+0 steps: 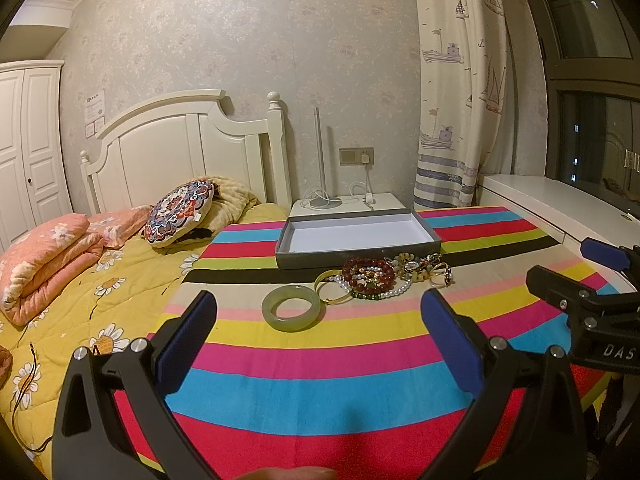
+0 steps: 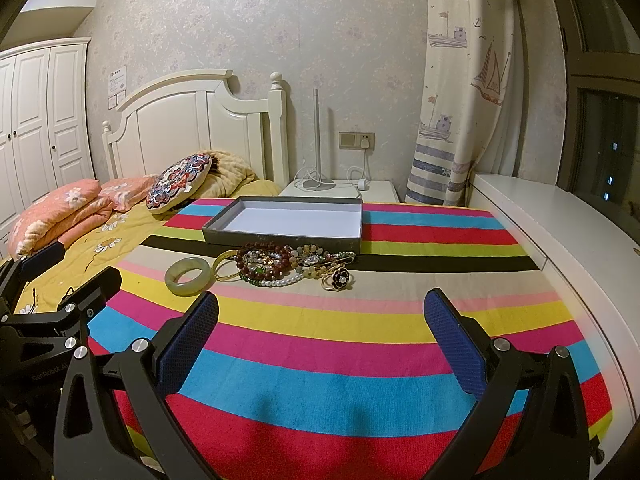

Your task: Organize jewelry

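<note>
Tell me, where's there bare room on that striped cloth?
The near stripes between both open tools and the jade bangle are bare, as is the tray's white floor. The strip before the tray is crowded with the bead pile and flower ring.

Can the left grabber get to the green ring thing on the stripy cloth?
Probably yes. The left gripper is open, and the green bangle lies flat on the striped cloth just ahead of it, a little apart from the jewelry pile. Nothing stands between them.
</note>
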A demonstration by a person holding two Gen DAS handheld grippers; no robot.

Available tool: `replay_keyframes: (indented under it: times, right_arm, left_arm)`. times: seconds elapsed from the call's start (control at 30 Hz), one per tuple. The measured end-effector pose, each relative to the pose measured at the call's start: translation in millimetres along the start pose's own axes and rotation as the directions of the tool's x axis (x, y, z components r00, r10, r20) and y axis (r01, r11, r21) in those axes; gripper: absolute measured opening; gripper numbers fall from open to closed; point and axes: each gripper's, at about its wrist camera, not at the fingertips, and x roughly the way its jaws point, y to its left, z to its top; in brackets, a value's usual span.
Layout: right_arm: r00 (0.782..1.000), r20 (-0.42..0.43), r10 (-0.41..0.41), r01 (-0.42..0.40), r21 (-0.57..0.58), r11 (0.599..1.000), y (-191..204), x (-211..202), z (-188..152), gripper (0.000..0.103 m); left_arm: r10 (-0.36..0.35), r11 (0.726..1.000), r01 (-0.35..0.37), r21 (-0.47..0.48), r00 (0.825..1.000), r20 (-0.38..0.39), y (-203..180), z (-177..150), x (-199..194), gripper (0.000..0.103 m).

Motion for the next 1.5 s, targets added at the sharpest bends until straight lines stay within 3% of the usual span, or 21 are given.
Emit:
replay_keyframes:
  times: [0.6, 0.87, 1.0, 1.13, 1.23, 1.5]
  right_arm:
    - [1.000, -0.023, 0.015, -0.015, -0.013, 1.000, 3, 9, -7, 0.099]
    - [0.996, -0.077, 0.036, -0.037, -0.011, 0.999, 3, 30, -16, 0.099]
    - [0.993, -0.117, 0.032, -0.030, 0.013, 0.999, -6, 48, -19, 0.099]
    - [0.985, -0.170, 0.031, -0.022, 0.060, 0.998, -22, 73, -25, 0.099]
    - [0.975, -0.221, 0.037, -0.017, 0.092, 0.996, -32, 93, -32, 0.099]
    - [0.948, -0.313, 0.047, -0.020, 0.088, 0.996, -39, 133, -26, 0.099]
  left_arm:
    - [-0.014, 1.000, 0.014, -0.003, 1.000, -0.024, 4, -9, 9, 0.101]
    - [-0.066, 0.998, 0.065, -0.013, 0.993, -0.099, 11, -21, 28, 0.101]
    - [0.026, 0.998, -0.030, -0.047, 0.995, -0.101, 33, -27, 34, 0.101]
    - [0.046, 0.992, -0.067, -0.110, 0.982, -0.183, 65, -30, 51, 0.101]
    - [0.024, 0.983, -0.067, -0.169, 0.969, -0.245, 87, -35, 68, 0.101]
    - [-0.039, 0.972, -0.035, -0.234, 0.952, -0.305, 107, -38, 117, 0.101]
